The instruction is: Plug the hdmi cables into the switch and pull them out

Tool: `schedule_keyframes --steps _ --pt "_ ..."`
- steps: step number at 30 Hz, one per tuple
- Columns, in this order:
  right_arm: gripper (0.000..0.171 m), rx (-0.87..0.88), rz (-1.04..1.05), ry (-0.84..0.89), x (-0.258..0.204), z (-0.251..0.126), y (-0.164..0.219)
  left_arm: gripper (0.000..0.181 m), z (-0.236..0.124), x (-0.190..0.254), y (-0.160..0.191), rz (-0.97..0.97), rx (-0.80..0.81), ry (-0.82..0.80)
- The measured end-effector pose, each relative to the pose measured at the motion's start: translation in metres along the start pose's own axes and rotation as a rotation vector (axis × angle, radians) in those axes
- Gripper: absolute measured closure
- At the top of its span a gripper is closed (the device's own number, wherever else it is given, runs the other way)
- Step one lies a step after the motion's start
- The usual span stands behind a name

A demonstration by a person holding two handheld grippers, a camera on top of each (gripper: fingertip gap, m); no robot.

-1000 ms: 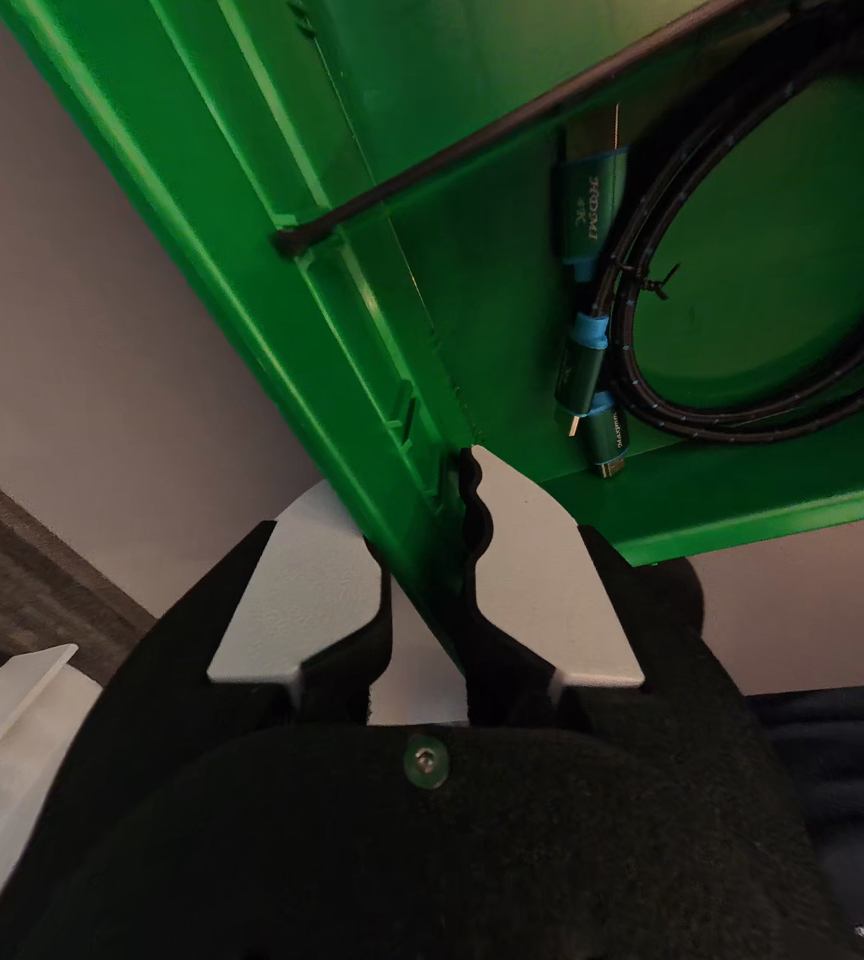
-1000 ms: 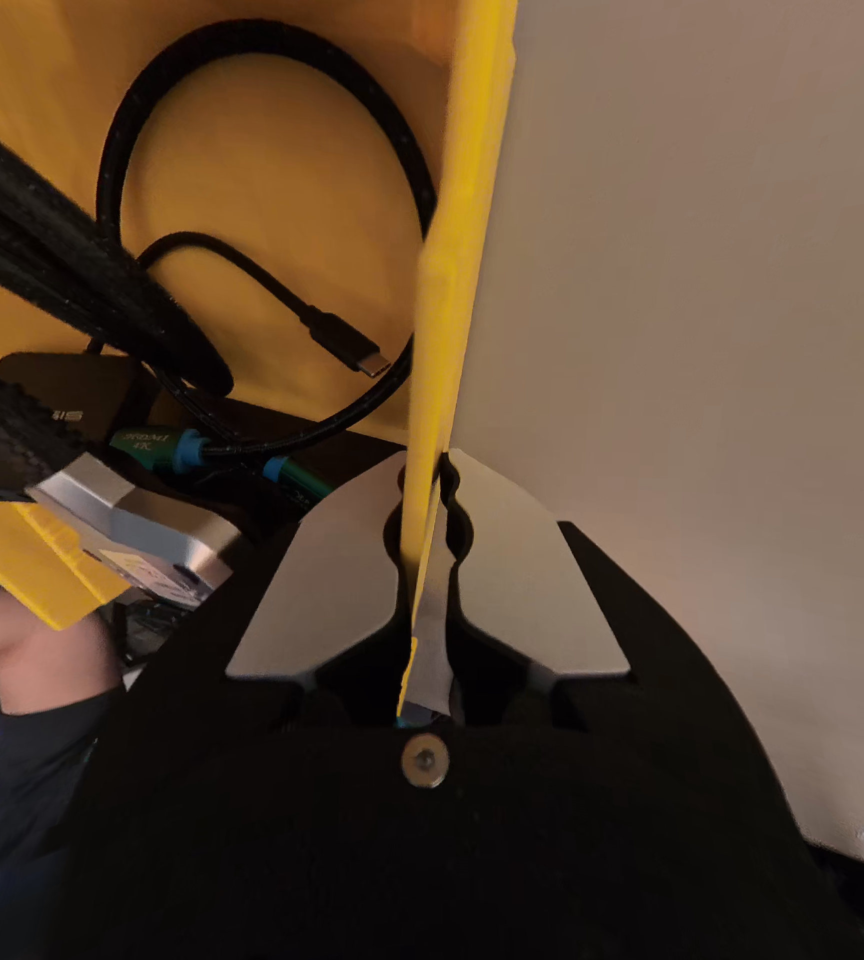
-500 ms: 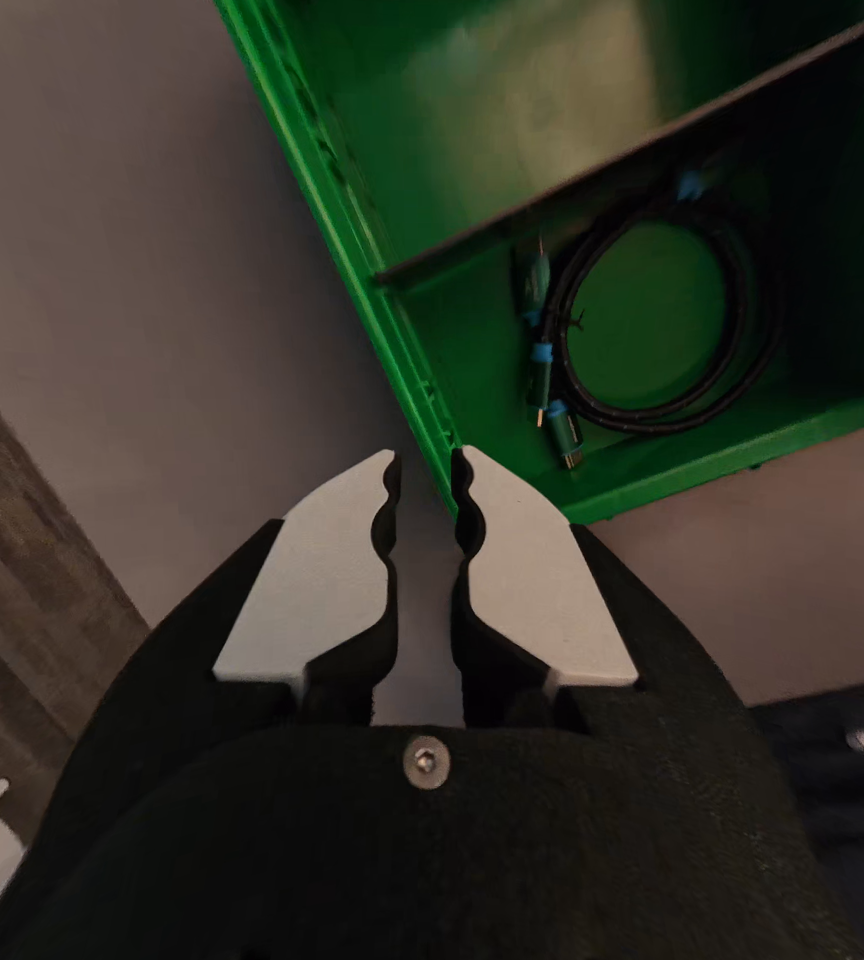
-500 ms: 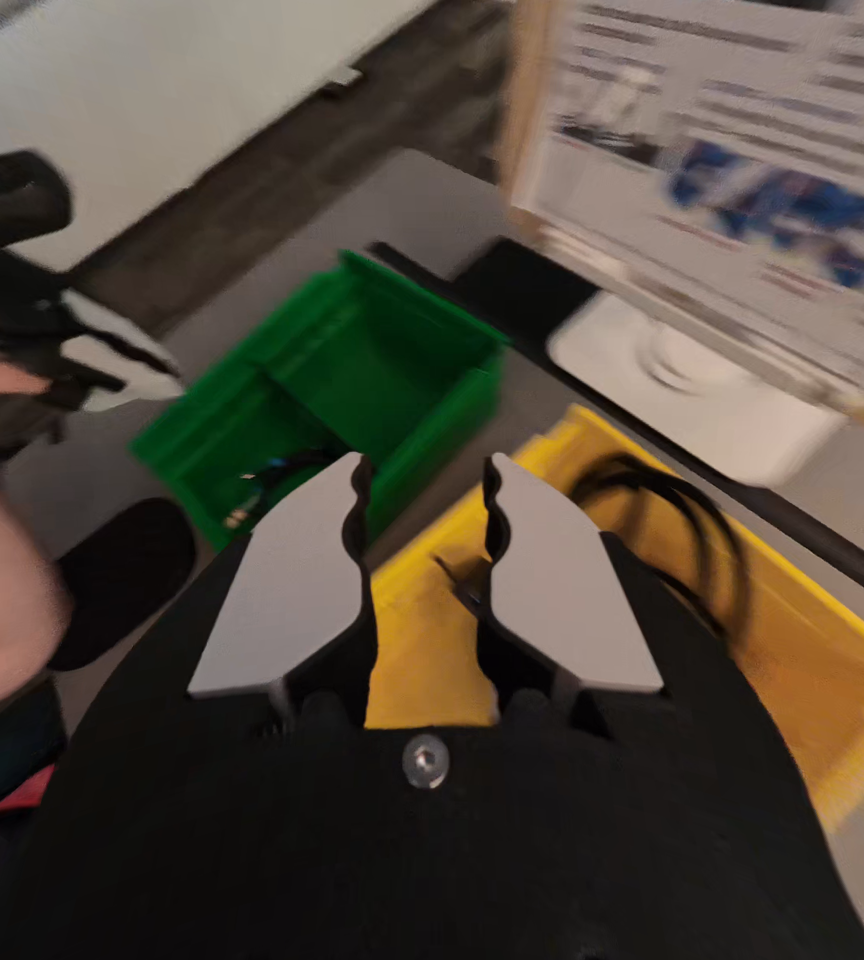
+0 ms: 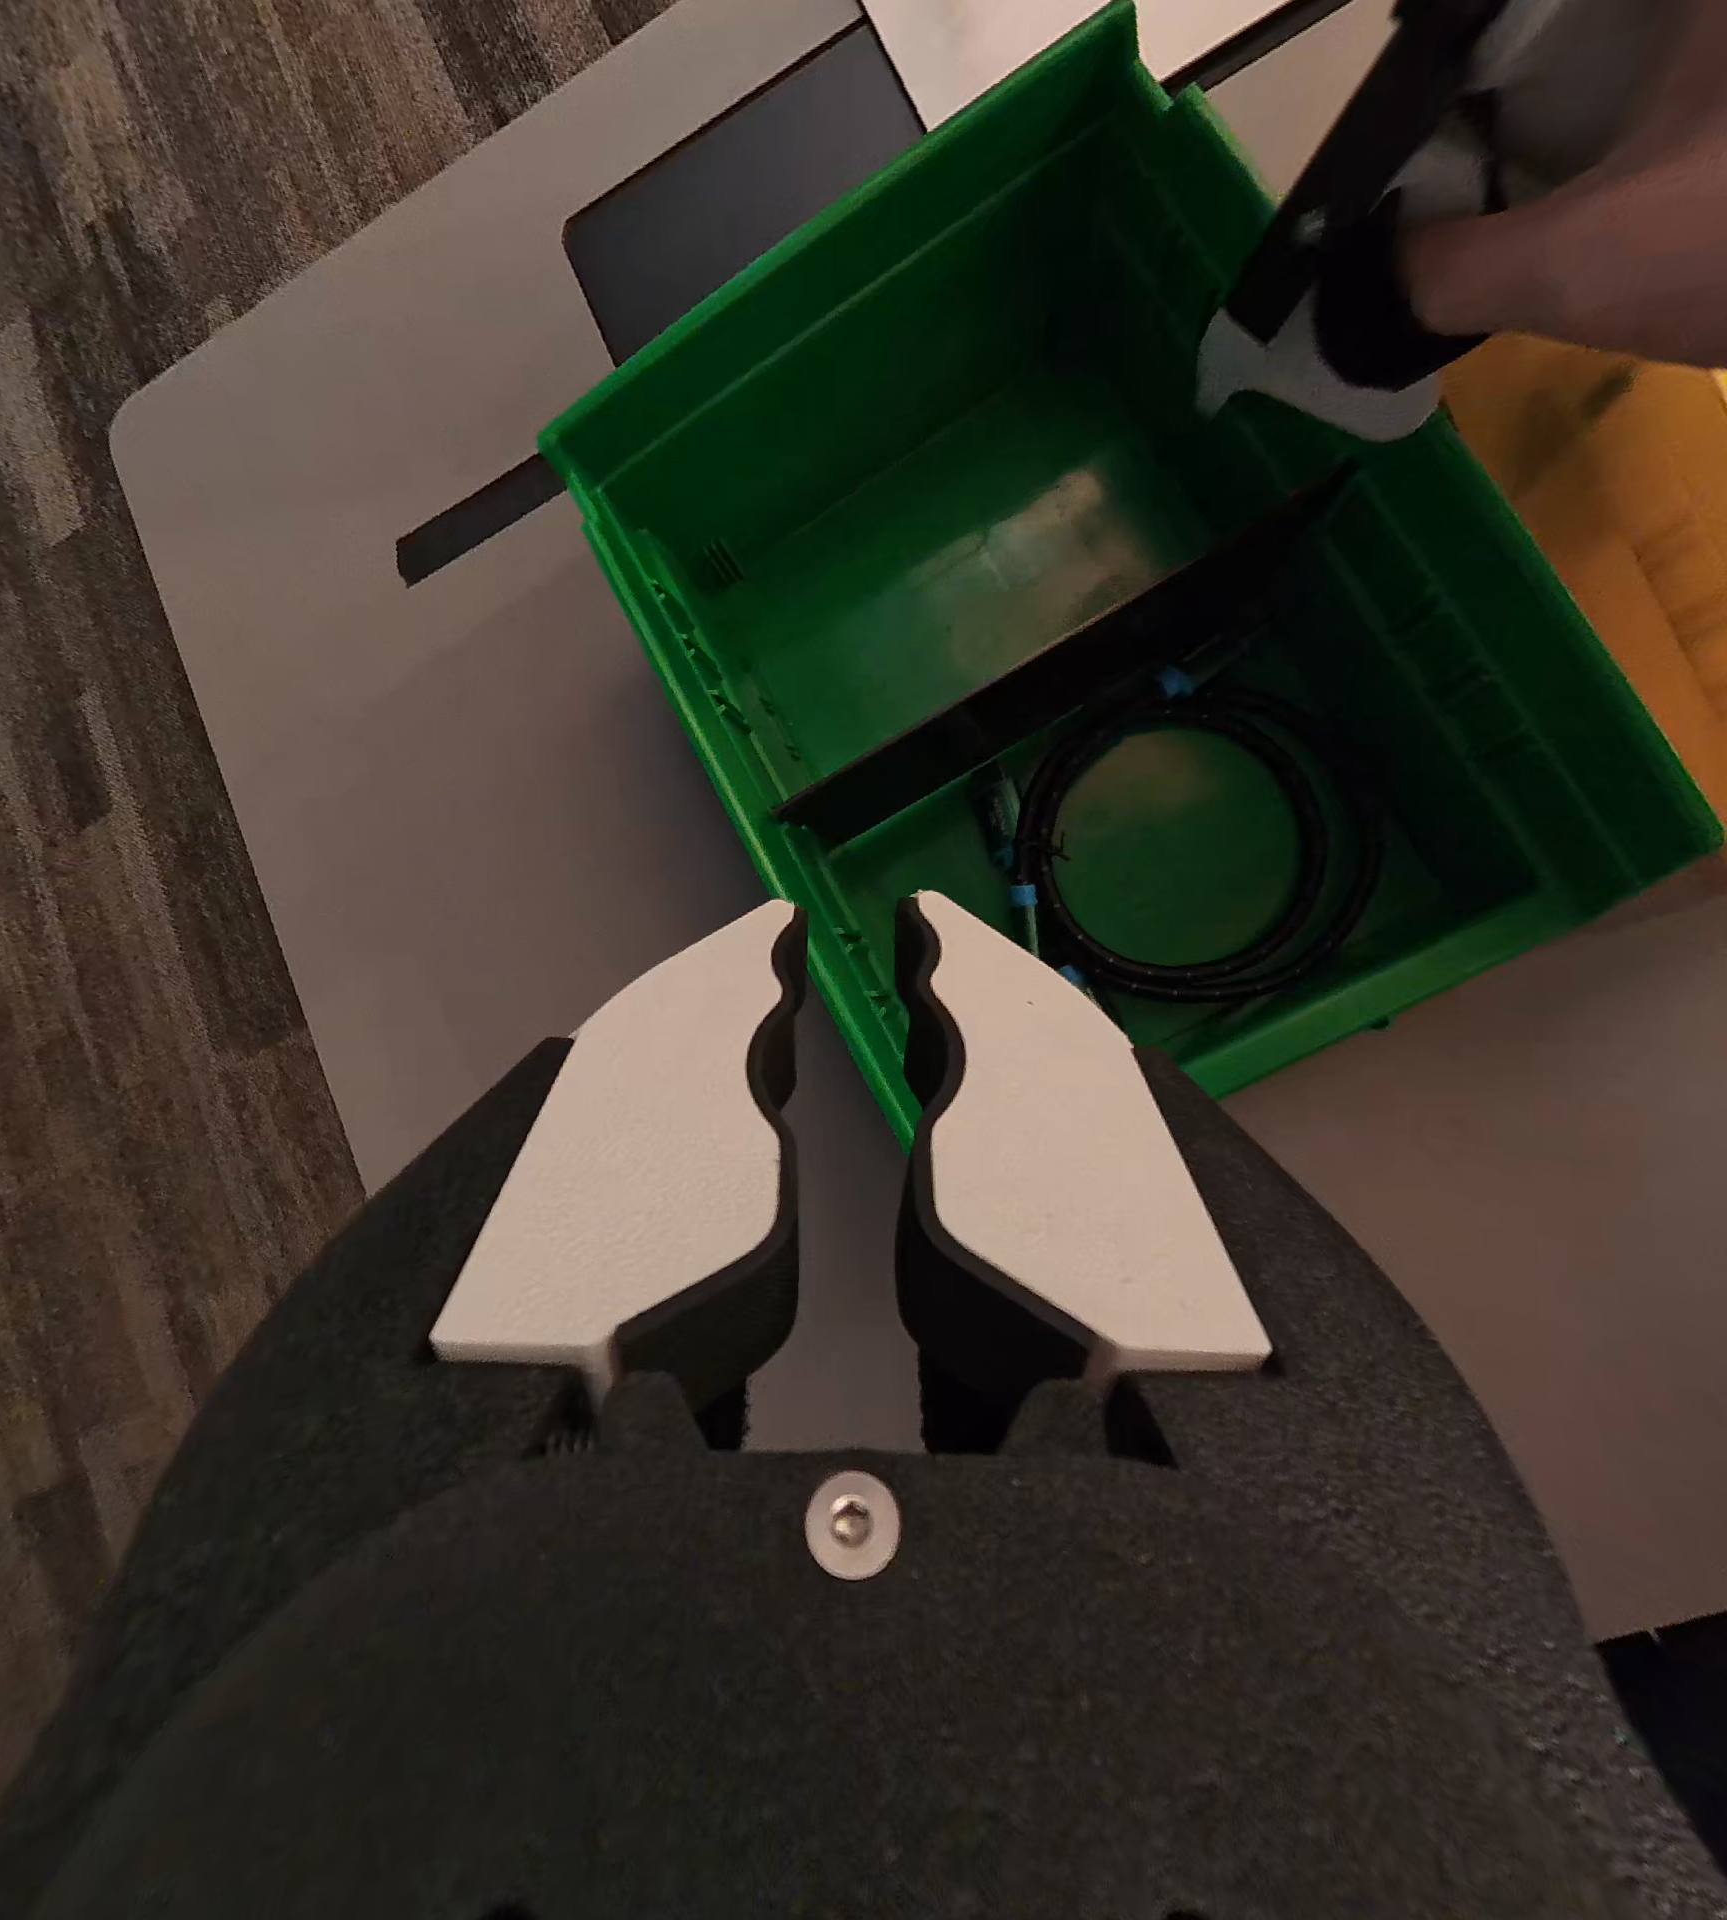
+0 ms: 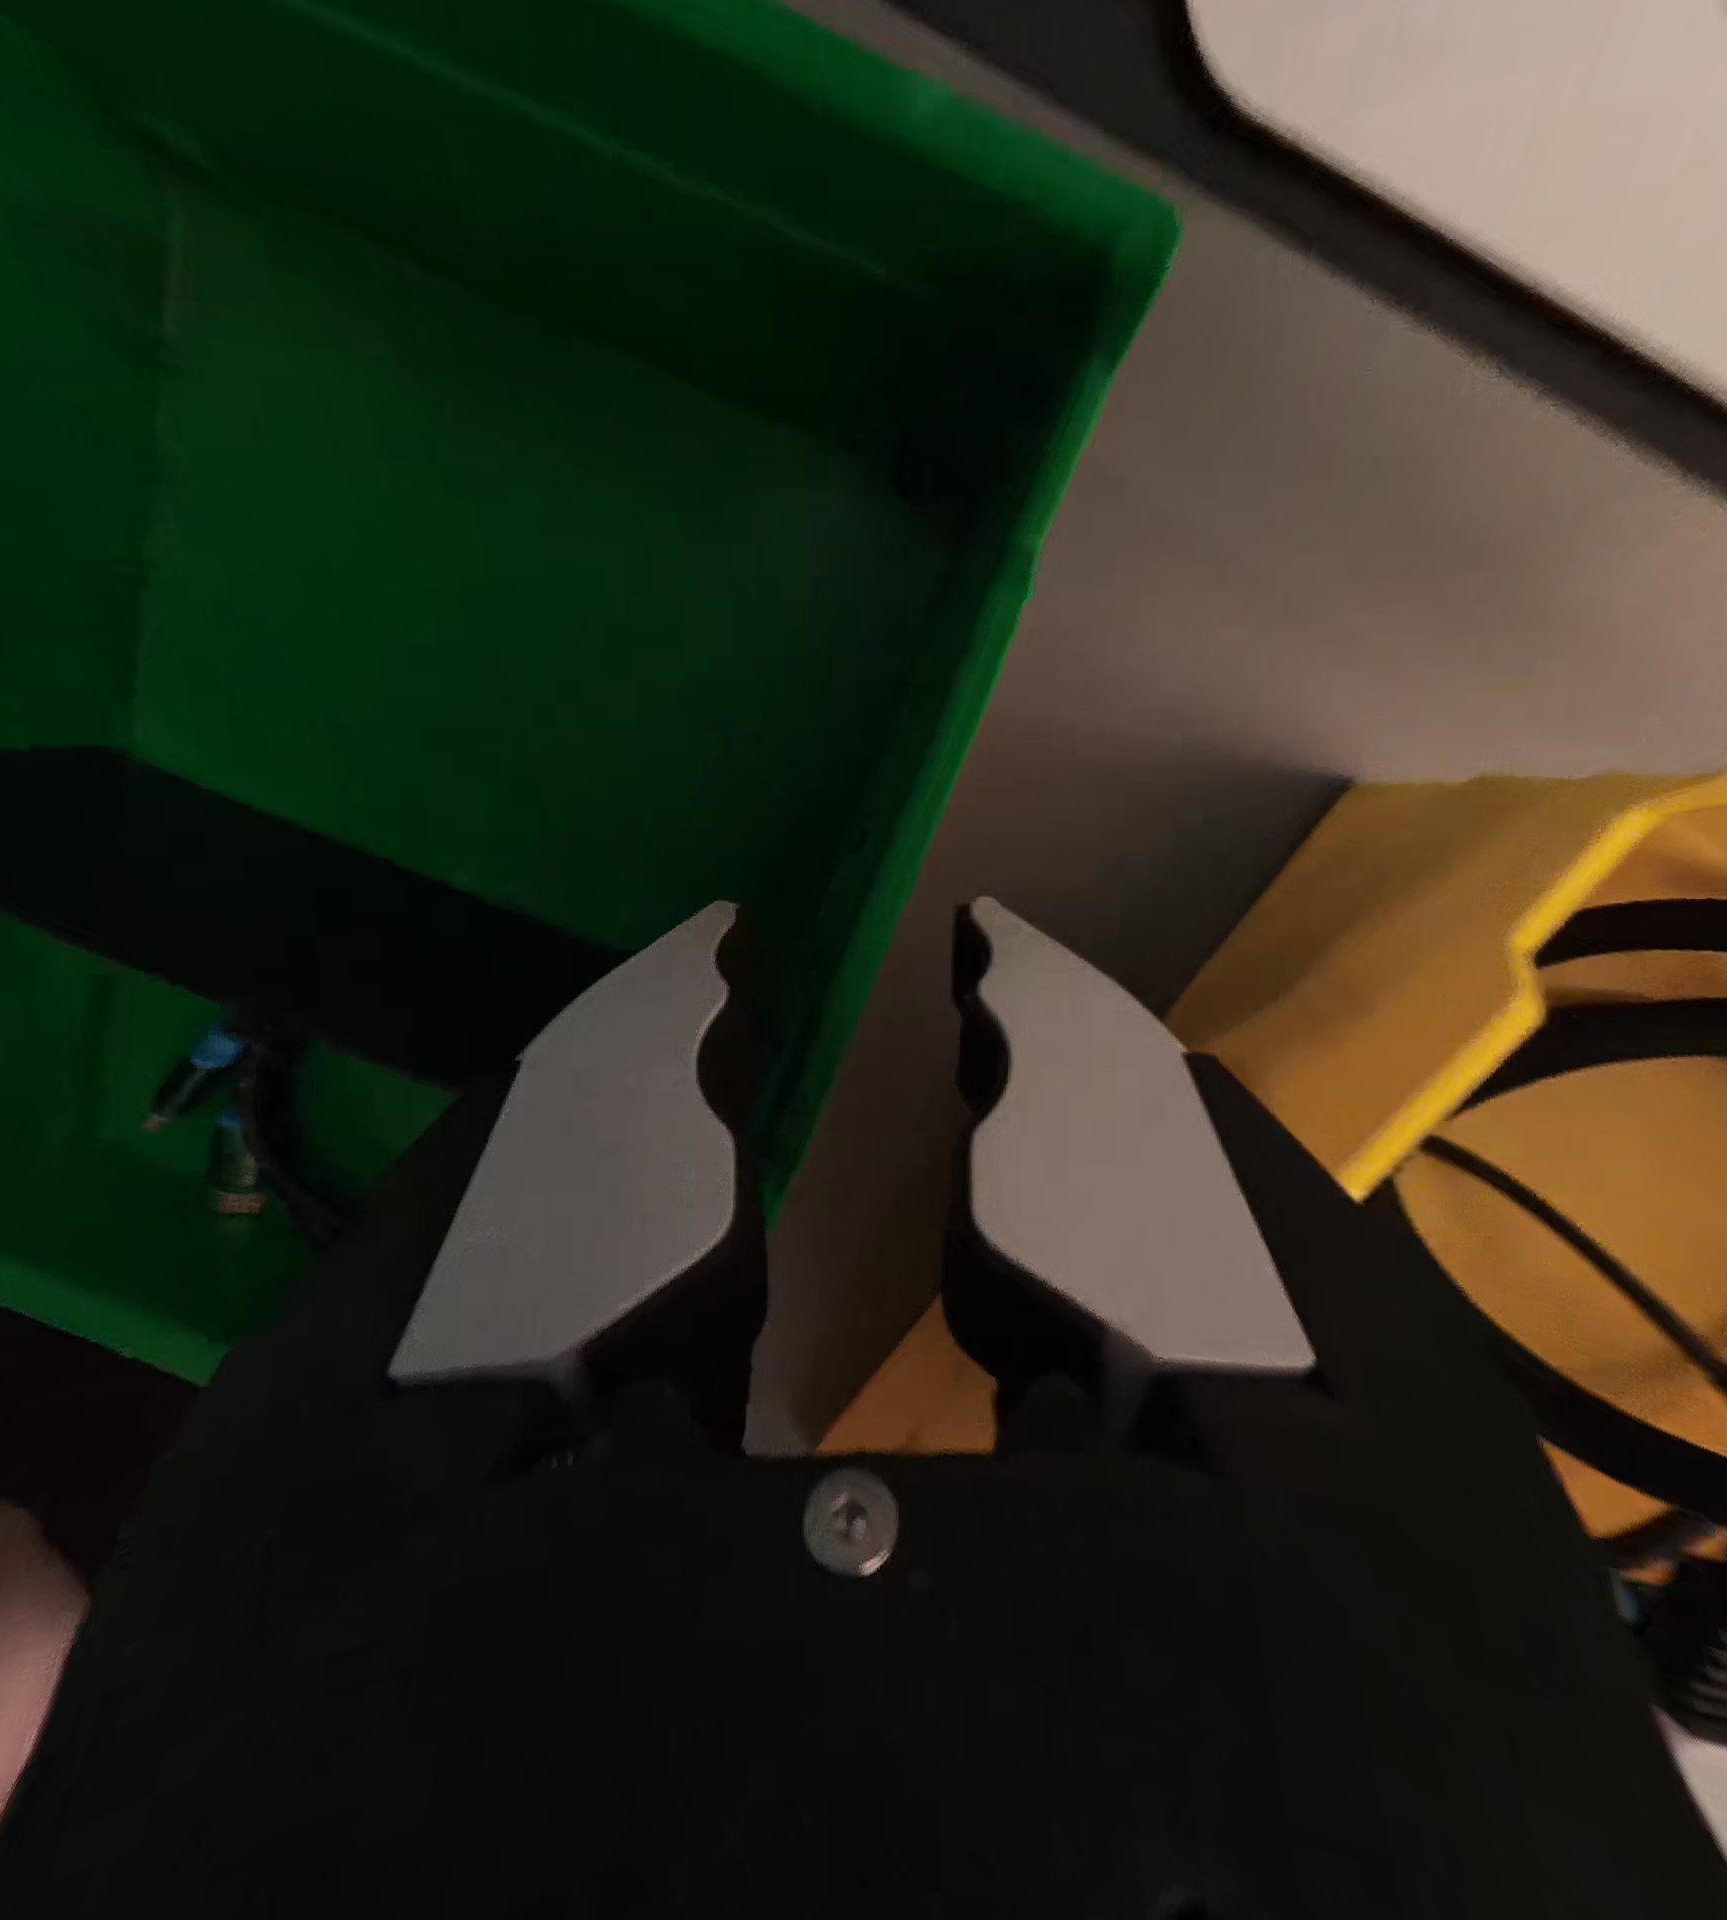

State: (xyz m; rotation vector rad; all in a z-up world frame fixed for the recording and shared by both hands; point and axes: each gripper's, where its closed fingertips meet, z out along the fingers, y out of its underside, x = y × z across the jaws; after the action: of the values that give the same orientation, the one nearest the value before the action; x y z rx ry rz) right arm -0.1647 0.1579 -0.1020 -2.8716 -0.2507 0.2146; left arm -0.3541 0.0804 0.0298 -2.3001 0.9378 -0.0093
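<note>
- Now that both claws have let go of the bin walls they pinched a second ago, the green bin [image 5: 1129,665] and the yellow bin [image 6: 1461,1039] sit side by side on the grey table [image 5: 402,727].
- Low in its frame, the left claw [image 5: 846,920] hovers over the green bin's near-left wall, jaws slightly apart and empty.
- Centre of its own frame, the right claw [image 6: 843,925] hangs above the gap between the bins, jaws wider apart, holding nothing.
- I'd say setup is over and no plugging has begun.
- Right of centre in the left view, the coiled cable [image 5: 1202,852] lies in the green bin's near compartment, behind a black divider [image 5: 1056,686]; the far compartment looks bare.
- More black cables [image 6: 1669,997] fill the yellow bin at the right edge; a ribbed dark block sits lower right, too blurred to name, and I can't pick out the switch.
- Bin walls and the divider crowd any reach for the plugs.
</note>
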Motion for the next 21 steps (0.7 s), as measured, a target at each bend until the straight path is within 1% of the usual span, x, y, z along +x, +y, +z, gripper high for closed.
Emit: schedule_keyframes --steps 2,3,4,11,14,17,21 --pt "0.144 -0.061 0.055 -0.017 -0.002 0.013 0.005 0.165 0.000 0.002 -0.001 0.006 0.003 0.009" --pt "0.158 -0.089 0.081 -0.059 -0.007 0.017 0.006 0.165 0.000 0.003 -0.002 0.011 0.005 0.013" --pt "0.160 -0.103 0.112 -0.054 -0.006 0.018 0.005 0.165 0.000 0.004 -0.002 0.015 0.006 0.015" --pt "0.163 -0.191 0.192 -0.087 -0.007 0.021 0.008 0.166 -0.002 0.012 -0.005 0.049 0.016 0.028" --pt "0.163 -0.214 0.261 -0.156 -0.012 0.020 0.008 0.166 -0.006 0.013 -0.005 0.054 0.028 0.024" --pt "0.163 -0.235 0.270 -0.179 -0.016 0.017 0.007 0.167 -0.019 0.010 -0.006 0.020 0.065 0.019" --pt "0.163 -0.293 0.216 -0.130 -0.023 -0.003 0.004 0.167 -0.043 0.004 -0.010 -0.025 0.167 0.003"
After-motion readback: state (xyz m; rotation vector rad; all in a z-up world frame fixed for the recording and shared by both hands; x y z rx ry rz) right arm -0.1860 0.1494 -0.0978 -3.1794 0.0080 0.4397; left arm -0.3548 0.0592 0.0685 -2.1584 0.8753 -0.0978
